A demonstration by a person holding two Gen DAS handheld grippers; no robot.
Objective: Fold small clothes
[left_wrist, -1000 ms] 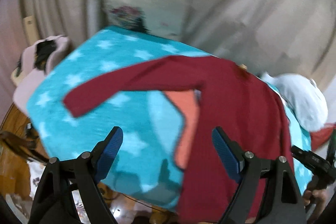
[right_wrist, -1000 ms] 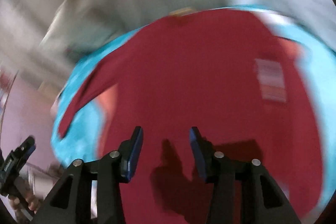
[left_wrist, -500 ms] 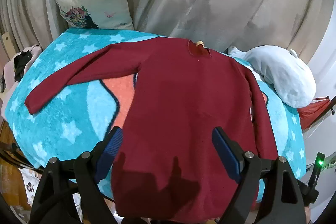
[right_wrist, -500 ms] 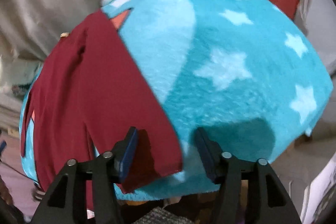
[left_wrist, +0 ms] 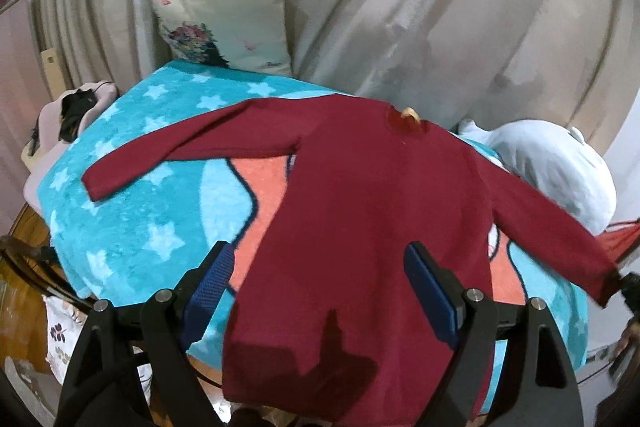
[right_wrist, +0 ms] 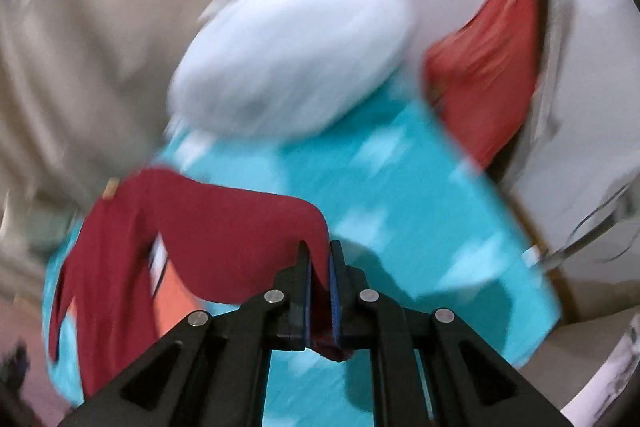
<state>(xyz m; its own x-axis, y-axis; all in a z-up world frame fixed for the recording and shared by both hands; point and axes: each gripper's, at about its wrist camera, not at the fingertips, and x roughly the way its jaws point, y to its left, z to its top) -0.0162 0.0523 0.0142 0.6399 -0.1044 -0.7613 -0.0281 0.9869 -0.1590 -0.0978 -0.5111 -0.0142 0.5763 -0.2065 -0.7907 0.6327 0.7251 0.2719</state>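
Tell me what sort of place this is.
Probably a bedroom at home: a teal star-patterned blanket covers what looks like a bed, a floral pillow leans against beige curtains, and a pale plush toy lies at the edge.

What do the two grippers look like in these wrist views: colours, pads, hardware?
Both match. The left gripper has a black angular plastic frame, two fingers faced with ribbed blue pads, and round silver bolts at the pivots. The right gripper has the same black frame, blue pad faces and silver bolts. No cables or markings show.
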